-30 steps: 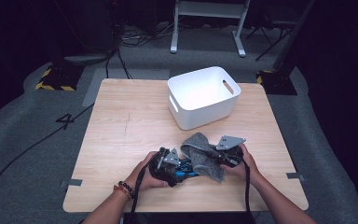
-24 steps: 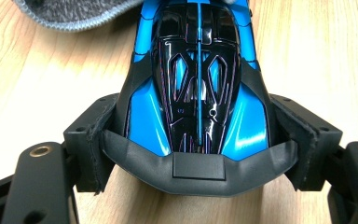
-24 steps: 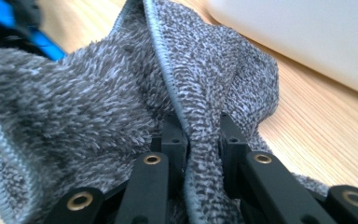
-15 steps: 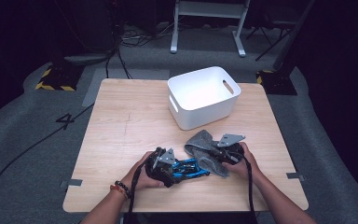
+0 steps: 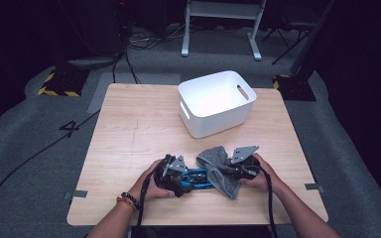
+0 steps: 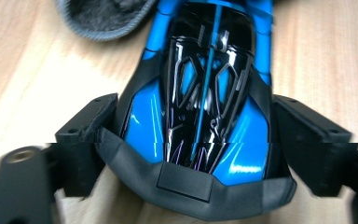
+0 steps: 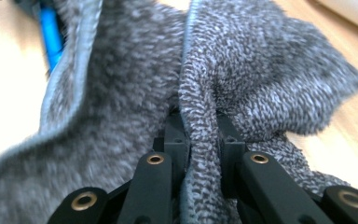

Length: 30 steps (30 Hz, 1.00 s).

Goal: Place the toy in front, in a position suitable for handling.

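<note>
Your left claw [image 6: 186,140] has just been opening around the blue toy car [image 6: 200,93], low centre on the tabletop [image 5: 129,129]; pads look clear, so it's let go. Your right claw [image 7: 198,140] stays clamped on the grey cloth [image 7: 261,74] beside it.

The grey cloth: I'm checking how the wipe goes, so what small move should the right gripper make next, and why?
Probably draw the grey cloth back over the blue toy car. The right gripper is shut on a fold of it, while the left gripper, whose jaws have just been opening, flanks the car on the table, with one edge of the cloth at the car's far end.
</note>
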Each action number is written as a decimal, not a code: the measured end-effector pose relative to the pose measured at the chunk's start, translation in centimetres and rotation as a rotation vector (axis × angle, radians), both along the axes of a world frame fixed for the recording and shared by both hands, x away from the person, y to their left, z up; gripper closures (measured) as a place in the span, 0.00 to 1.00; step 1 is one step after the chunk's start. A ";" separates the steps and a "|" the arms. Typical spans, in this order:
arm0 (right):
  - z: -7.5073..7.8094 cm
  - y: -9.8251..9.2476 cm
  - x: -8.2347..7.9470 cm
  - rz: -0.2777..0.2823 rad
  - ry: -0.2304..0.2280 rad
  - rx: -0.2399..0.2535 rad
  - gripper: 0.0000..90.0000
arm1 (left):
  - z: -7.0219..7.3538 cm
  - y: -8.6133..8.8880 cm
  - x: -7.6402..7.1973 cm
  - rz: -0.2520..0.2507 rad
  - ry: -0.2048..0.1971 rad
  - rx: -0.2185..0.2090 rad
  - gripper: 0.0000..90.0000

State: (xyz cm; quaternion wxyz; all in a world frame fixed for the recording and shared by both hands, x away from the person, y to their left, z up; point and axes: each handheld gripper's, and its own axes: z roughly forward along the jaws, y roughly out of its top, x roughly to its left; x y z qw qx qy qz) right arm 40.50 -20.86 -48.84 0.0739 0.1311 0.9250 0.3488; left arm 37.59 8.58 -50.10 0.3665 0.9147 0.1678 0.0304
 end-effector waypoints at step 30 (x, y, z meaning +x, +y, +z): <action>0.0 -1.2 1.4 -0.205 -0.054 0.090 0.86 | 0.1 -0.2 -0.1 -0.002 -0.029 0.027 0.26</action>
